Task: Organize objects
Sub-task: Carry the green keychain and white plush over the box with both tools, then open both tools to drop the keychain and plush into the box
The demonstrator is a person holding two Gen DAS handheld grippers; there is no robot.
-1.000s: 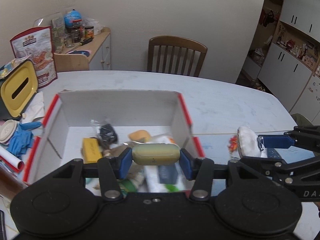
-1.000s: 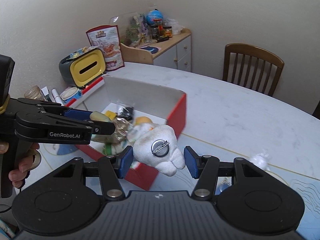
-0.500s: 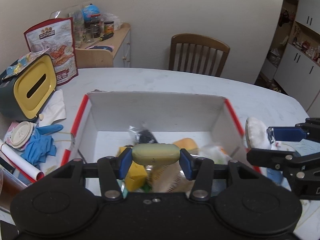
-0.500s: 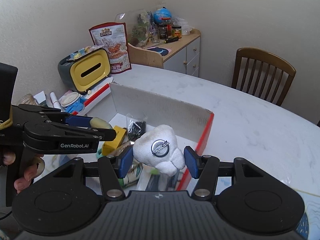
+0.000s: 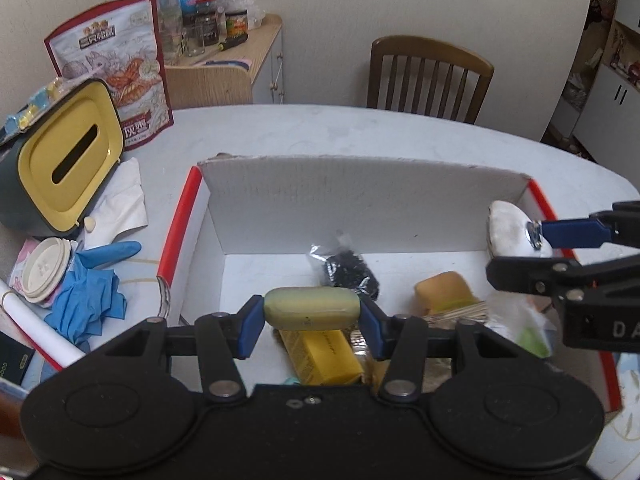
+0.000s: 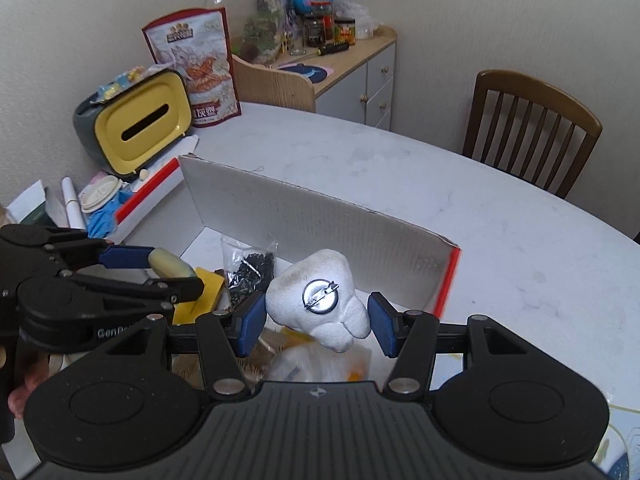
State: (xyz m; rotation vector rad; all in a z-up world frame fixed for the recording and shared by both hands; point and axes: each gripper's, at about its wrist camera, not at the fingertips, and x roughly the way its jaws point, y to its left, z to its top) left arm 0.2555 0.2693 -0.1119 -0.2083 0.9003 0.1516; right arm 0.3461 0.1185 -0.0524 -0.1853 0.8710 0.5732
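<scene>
Since the earlier frames both tools have been carried further over the open cardboard box, so that its white floor is now seen beneath them. The left tool is pinched on a pale yellow-green oblong bar, held crosswise between its blue pads above the box's left half. The right tool is clamped on a white plush tooth with a round metal pin back on its facing side; in the right wrist view the left pad is pressed against the plush, while the right pad is seen just beside it, and contact there cannot be told. The plush is held above the box's right half.

On the box floor a clear bag of small black pieces, a yellow carton and an orange-tan lump are seen, with more items blurred under the tools. The box rests on a white table. To its left a yellow-lidded tissue box, a blue glove and a plastic cup lid are found. A wooden chair stands at the far side.
</scene>
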